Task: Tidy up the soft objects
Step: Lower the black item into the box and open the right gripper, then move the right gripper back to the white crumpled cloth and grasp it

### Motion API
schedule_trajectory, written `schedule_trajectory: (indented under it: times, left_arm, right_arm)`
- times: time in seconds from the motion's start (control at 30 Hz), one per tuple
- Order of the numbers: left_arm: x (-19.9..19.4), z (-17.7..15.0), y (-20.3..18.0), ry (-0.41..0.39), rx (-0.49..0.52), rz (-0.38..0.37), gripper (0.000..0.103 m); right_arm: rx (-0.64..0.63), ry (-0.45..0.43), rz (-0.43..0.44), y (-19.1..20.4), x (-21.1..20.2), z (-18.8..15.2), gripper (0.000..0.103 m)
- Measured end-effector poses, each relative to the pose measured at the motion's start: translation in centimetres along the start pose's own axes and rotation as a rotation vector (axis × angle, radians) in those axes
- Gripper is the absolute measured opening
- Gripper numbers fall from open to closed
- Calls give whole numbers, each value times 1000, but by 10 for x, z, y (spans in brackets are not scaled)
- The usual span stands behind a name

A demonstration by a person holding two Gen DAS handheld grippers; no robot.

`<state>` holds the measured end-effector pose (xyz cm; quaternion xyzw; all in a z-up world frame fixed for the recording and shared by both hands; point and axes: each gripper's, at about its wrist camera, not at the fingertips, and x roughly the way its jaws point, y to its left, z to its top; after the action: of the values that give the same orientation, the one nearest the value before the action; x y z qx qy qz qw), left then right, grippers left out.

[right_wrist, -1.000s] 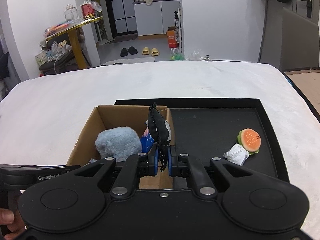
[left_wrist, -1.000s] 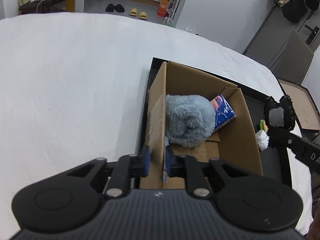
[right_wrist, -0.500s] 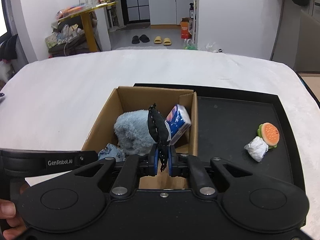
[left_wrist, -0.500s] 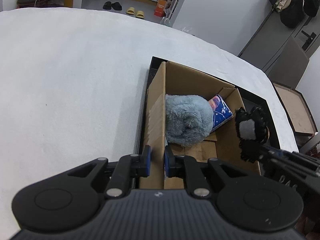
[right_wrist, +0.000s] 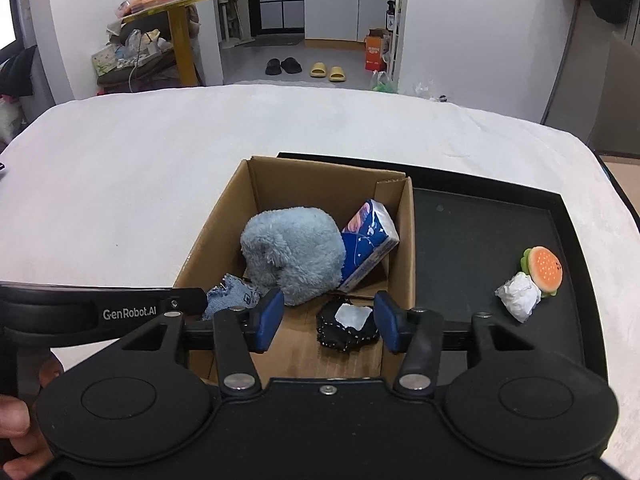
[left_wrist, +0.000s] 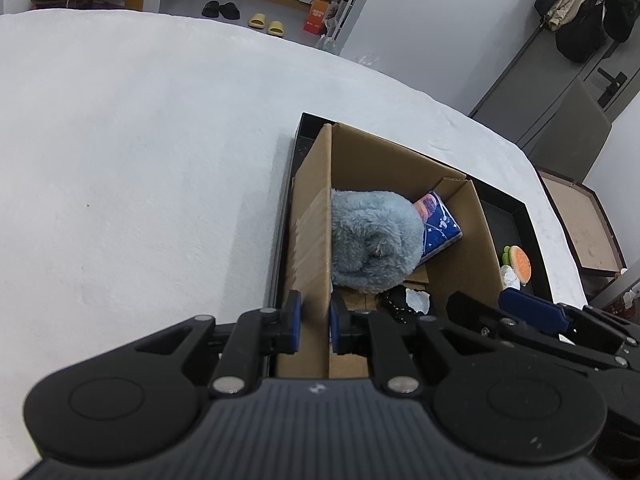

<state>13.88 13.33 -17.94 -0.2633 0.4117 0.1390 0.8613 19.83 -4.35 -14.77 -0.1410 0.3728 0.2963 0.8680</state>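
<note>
Right wrist view: my right tongs [right_wrist: 328, 322] are spread wide and released, hanging low over the near end of the cardboard box [right_wrist: 396, 240].
Just under them: the black pouch with a white patch [right_wrist: 347, 325] lies loose on the box floor between the two blue pads, and I cannot tell if a pad touches it.
Left wrist view: my left tongs [left_wrist: 313, 322] are clenched on the near part of the left wall of the cardboard box [left_wrist: 316, 240], one pad outside and one pad inside, I think to keep it from sliding.
Inside the box, farther: a denim piece [right_wrist: 230, 296] sits at the near left, then the grey-blue plush [right_wrist: 294, 254] in the middle, then the blue tissue pack [right_wrist: 370, 240] leaning against the plush near the far right corner.
Still outside: the crumpled white wad [right_wrist: 518, 296] and the burger toy [right_wrist: 544, 266] lie touching each other on the black tray [right_wrist: 480, 232], to the right of the box.
Under all: the tray stands on the white bench [right_wrist: 160, 160].
Progress: in my judgement more than half is done, four things in and two left.
Pose: both tools point forward and down; the right one is beside the left, over the box.
Next, as I judge: lift the right tongs and go to the wad.
</note>
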Motion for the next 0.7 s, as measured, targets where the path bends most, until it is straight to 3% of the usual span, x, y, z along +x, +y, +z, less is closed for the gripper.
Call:
schedule_trajectory:
  times: [0.13, 0.7]
  left_arm:
    - [0, 0, -3, 5, 15, 13, 13]
    - [-6, 2, -11, -22, 48, 63, 16]
  right_arm:
    - [15, -11, 0, -7, -5, -1, 58]
    - [99, -34, -11, -51, -13, -9, 58]
